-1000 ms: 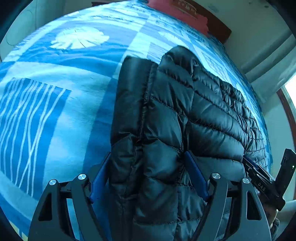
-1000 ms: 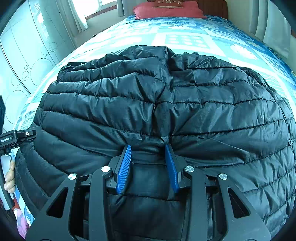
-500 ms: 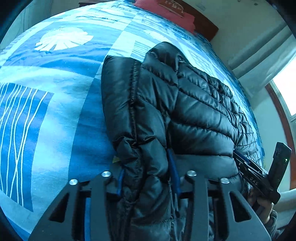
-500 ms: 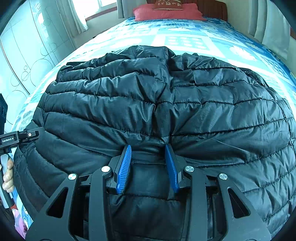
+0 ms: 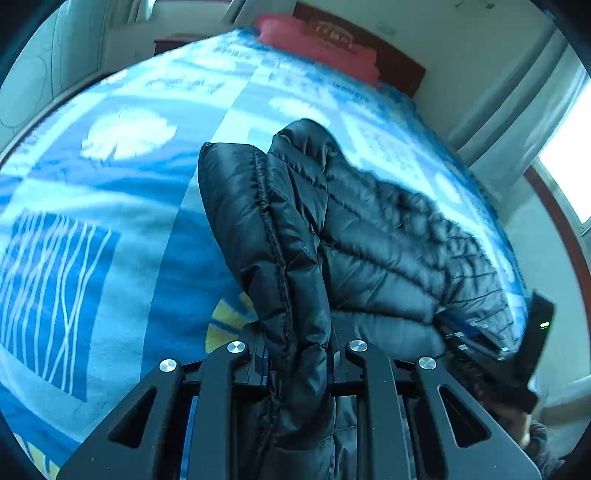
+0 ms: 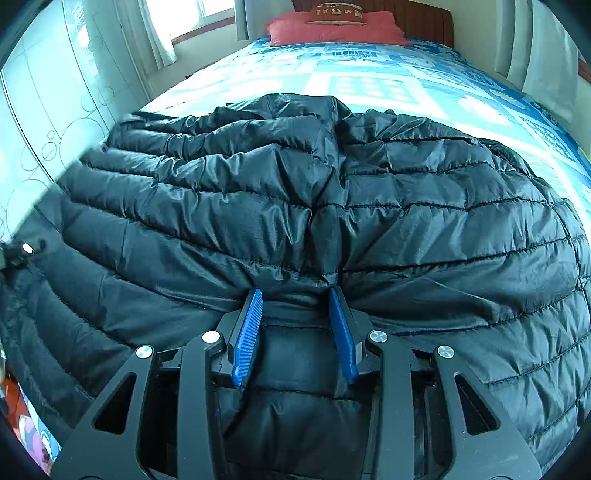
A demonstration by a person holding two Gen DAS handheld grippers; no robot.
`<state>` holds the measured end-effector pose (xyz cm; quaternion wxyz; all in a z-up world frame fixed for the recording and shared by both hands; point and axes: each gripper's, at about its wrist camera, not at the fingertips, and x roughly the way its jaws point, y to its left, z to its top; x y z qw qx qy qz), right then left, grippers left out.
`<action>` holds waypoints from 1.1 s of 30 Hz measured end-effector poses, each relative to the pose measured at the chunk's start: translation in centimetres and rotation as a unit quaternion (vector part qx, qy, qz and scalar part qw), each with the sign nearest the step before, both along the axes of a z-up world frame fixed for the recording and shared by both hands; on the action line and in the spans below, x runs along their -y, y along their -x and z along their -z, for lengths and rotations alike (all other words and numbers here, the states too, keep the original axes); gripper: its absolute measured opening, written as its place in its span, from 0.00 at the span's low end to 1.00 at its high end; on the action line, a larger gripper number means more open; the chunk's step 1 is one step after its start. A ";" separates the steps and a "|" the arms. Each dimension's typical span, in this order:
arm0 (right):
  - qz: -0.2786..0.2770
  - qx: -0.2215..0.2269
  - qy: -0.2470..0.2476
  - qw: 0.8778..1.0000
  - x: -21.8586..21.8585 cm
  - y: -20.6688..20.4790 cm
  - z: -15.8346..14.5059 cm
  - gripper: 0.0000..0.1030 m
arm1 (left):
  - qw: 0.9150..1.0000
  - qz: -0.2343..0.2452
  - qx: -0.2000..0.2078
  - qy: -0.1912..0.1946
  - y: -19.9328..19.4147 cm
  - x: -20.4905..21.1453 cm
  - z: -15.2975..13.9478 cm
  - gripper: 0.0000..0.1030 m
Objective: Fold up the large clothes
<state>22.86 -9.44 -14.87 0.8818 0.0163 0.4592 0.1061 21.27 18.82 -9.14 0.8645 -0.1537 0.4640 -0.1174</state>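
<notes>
A black quilted puffer jacket [image 5: 369, 240] lies spread on the blue patterned bedspread [image 5: 92, 221]. My left gripper [image 5: 297, 347] has its jaws closing, and they pinch a bunched fold of the jacket's side edge, which is raised off the bed. In the right wrist view the jacket [image 6: 406, 221] fills most of the frame. My right gripper [image 6: 294, 295] holds the jacket's near hem between its blue pads [image 6: 247, 332], with the fabric puckered at the tips. The right gripper [image 5: 465, 336] also shows at the jacket's far corner in the left wrist view.
A red pillow [image 6: 332, 27] lies at the head of the bed against a dark wooden headboard [image 6: 424, 18]. Pale wardrobe doors [image 6: 44, 129] stand to the left, curtains [image 6: 535, 55] to the right. A bright window [image 5: 569, 166] is beside the bed.
The left gripper's jaws went from wide around the jacket's edge to pinched on it, then rose, lifting that fold off the bed. The right gripper stayed put.
</notes>
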 end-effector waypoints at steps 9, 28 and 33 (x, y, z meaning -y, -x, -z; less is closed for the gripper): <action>0.021 0.038 -0.029 0.999 3.7 0.6 -3.1 0.39 | 0.998 0.024 0.043 -0.024 1.2 3.8 -5.8 0.19; 0.129 0.052 -0.037 0.990 21.8 3.7 -6.7 0.50 | 0.980 0.152 0.070 -0.110 -1.3 26.2 -7.5 0.19; 0.158 0.043 -0.041 0.986 24.9 5.5 -5.9 0.50 | 0.976 0.176 0.060 -0.112 -1.3 31.3 -5.5 0.19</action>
